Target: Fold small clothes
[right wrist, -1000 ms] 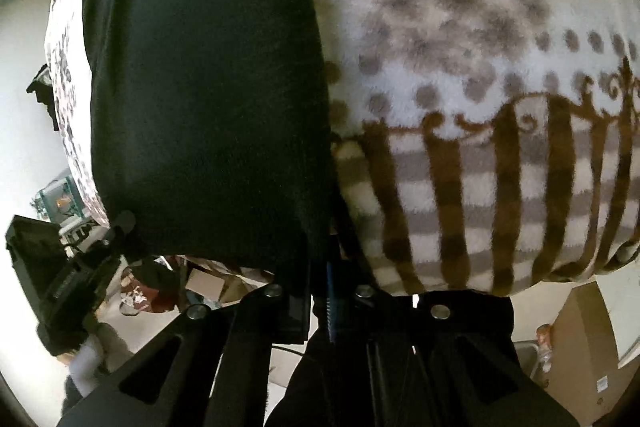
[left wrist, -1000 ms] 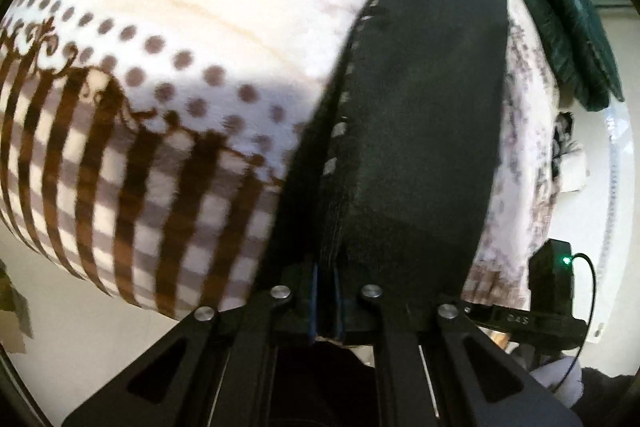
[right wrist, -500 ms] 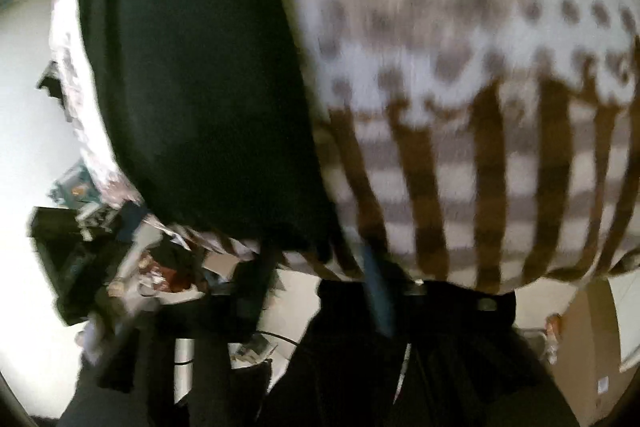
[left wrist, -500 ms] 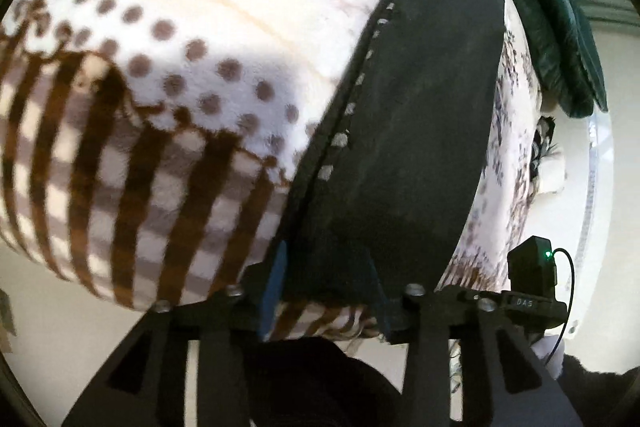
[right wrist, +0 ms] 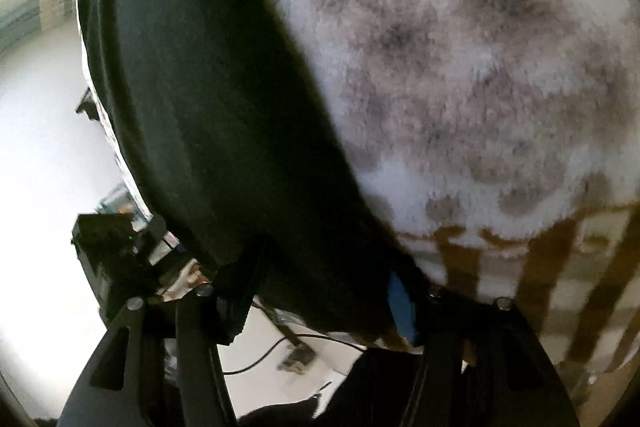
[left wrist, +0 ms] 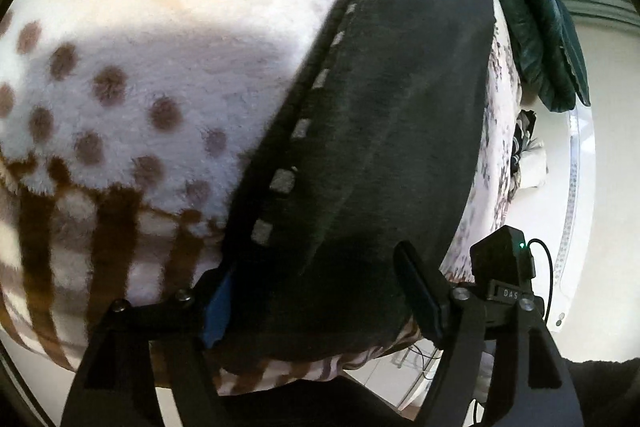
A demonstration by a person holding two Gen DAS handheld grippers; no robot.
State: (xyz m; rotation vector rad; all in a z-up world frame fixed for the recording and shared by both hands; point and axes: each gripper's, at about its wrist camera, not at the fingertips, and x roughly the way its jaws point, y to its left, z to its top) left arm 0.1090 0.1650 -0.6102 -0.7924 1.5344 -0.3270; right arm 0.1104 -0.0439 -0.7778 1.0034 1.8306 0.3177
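Black garment [left wrist: 384,131] lies flat and elongated on a fleece blanket [left wrist: 168,75], its near end right at the blanket's front edge, between the fingers of both tongs. Left tongs [left wrist: 320,307]: spread wide, garment's near hem lying in the gap, nothing pinched. Right tongs [right wrist: 320,303]: also spread wide astride the same dark cloth [right wrist: 208,115], not gripping. Risk, as a judgement: the near hem sits at the drop-off of the blanket edge, so a loose layer could slide off or spring open once unsupported; a re-grip from here could catch blanket pile together with the cloth and drag the fold crooked; closing on only the top layer would peel the fold apart. Materials: garment is matte black, soft knit-looking, limp, with a row of small pale rectangular marks [left wrist: 282,181] running along one long edge. Blanket is thick, fuzzy pile, cream with brown dots and a brown striped border [right wrist: 560,267]; high friction likely, which favours the cloth staying put but makes snagging easier. Dark green clothing [left wrist: 536,27] is heaped at the far end, beyond the garment.
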